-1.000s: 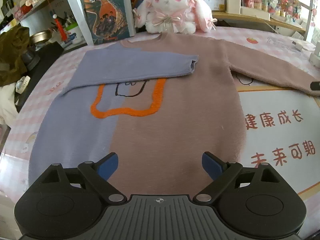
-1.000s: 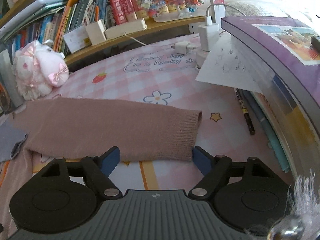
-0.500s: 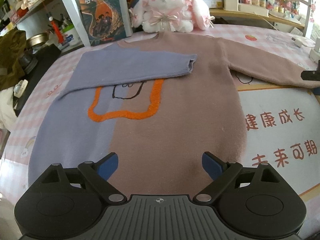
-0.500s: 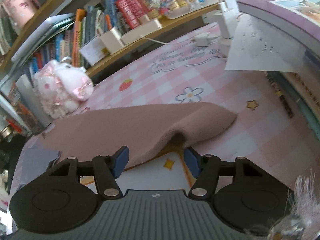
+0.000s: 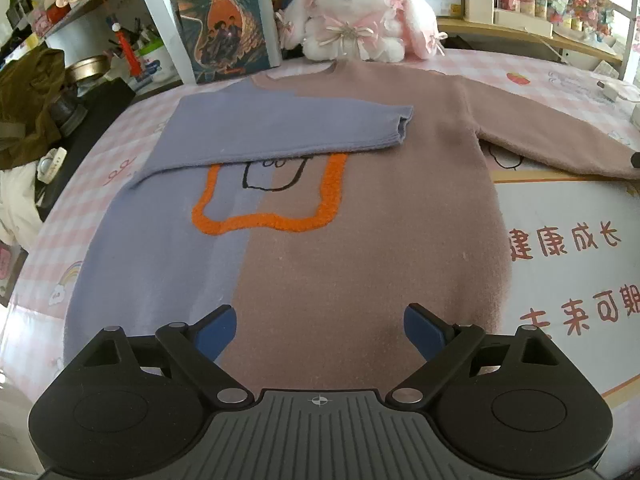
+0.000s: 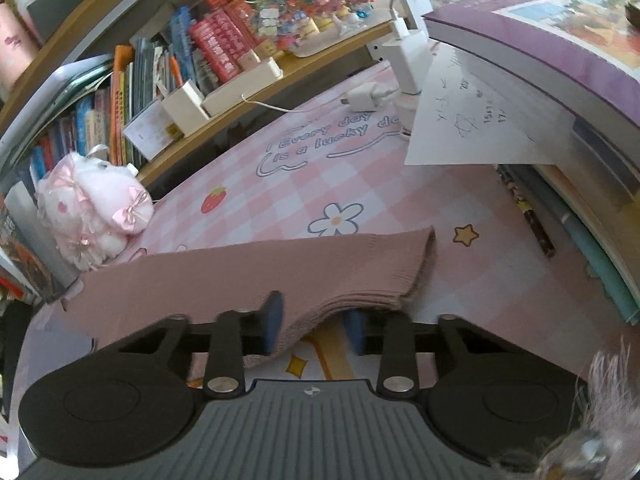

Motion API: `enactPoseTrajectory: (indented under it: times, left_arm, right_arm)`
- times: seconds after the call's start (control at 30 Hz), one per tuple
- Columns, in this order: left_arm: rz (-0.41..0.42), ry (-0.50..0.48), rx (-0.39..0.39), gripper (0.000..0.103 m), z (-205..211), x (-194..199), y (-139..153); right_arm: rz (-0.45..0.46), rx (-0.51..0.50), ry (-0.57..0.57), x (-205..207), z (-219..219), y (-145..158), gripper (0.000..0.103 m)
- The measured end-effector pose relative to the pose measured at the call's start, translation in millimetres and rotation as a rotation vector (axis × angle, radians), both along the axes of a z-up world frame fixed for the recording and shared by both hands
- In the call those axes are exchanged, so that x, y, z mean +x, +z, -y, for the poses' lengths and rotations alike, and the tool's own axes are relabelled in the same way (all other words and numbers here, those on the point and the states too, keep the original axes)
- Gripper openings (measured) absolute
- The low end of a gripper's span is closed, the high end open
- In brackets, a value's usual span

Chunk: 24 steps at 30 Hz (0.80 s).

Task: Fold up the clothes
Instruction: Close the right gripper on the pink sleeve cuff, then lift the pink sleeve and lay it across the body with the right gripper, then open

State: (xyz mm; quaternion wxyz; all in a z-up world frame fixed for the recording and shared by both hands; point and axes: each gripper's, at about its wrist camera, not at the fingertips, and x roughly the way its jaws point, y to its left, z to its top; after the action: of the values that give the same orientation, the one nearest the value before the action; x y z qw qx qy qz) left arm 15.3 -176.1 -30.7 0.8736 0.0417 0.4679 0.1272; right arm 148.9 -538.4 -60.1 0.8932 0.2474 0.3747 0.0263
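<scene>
Black left gripper [image 5: 319, 332] – ribbed grey base, blue-padded jaws.

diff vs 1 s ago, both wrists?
Right gripper closed its jaws on the pink sleeve near the cuff and lifted that end off the table. Left gripper stayed open above the sweater hem; the purple sleeve remains folded across the chest.

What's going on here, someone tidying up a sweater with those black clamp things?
A person is folding a sweater spread flat on a pink checked tablecloth, using a handheld gripper in each hand. The purple sleeve is already folded across the chest. The right gripper has pinched the cuff of the pink sleeve, lifting it off the table. The left gripper hovers open over the hem, holding nothing.
</scene>
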Motion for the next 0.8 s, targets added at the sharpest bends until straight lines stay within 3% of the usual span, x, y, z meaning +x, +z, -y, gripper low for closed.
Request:
enactPoseTrajectory:
  times: [0.13,0.43,0.8]
  left_arm:
    - [0.015,-0.013,-0.003,0.093,-0.5,-2.6,0.0]
    - [0.092,-0.026,-0.057,0.093,-22.6,-7.8,3.5]
    - [0.171,-0.168,-0.091,0.093,-96.6,-12.9,10.6]
  right_arm:
    - [0.033,-0.009,0.03,-2.0,-5.1,10.5,0.006]
    - [0.108,-0.02,0.091,-1.7,-33.8,48.4,0.006]
    - [0.171,-0.077,0.148,1.0,-134.5,93.2,0.006]
